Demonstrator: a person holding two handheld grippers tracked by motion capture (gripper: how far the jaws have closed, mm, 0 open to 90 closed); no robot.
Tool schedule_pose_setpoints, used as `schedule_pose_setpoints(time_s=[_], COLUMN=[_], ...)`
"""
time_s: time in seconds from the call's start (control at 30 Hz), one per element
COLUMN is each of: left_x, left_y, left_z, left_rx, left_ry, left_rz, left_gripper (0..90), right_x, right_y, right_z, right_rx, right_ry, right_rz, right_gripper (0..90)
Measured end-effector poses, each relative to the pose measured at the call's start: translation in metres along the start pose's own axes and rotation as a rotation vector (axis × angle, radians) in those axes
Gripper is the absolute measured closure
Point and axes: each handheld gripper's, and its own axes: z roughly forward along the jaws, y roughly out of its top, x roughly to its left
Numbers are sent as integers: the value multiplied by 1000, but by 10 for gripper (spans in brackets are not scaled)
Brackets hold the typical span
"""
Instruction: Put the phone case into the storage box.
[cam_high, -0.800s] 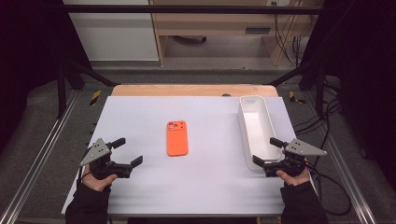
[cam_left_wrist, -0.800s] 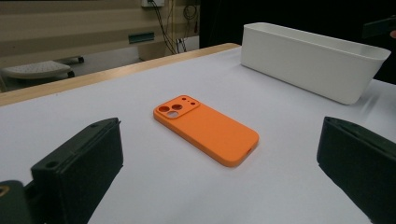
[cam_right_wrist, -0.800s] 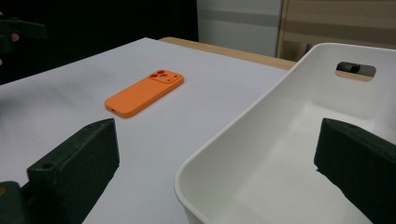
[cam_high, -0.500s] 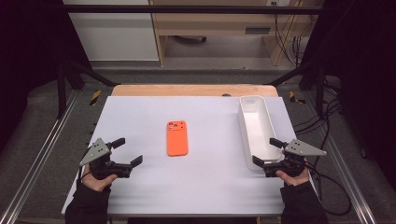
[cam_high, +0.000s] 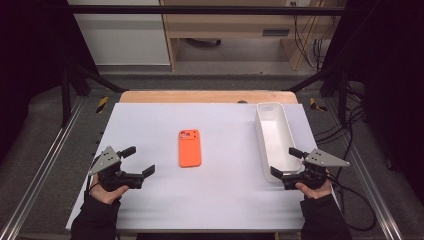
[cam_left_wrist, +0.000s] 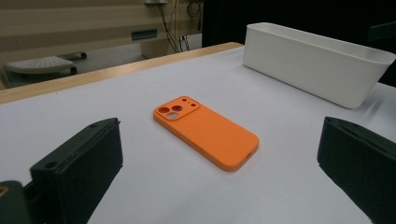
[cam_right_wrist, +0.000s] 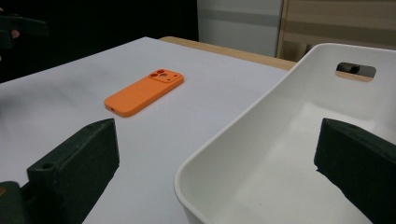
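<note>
Black jaws stand spread wide on the left tool (cam_high: 134, 160), empty, low by the worktop's (cam_high: 150, 120) near left corner. The right tool (cam_high: 287, 161) is spread too, straddling the near end wall of the white bin (cam_high: 275, 132) along the right edge. Between them, near the worktop's middle, the orange phone case (cam_high: 190, 148) lies flat, camera holes toward the far edge. I'd bring the left tool in low, square across the case's long sides, and close gently so it doesn't skid.
</note>
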Motion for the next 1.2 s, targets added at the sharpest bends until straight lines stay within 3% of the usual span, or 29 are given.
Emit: schedule_pose_setpoints(time_s=[0.7, 1.2], left_x=[-18, -19], left_y=[13, 24], left_z=[22, 34], left_rx=[52, 84], left_ry=[-3, 0], left_rz=[5, 5], left_gripper=[0, 0], right_x=[1, 0], right_y=[0, 0], right_z=[0, 1], right_rx=[-1, 2], right_ry=[-1, 1], right_rz=[-1, -2], right_gripper=[4, 4])
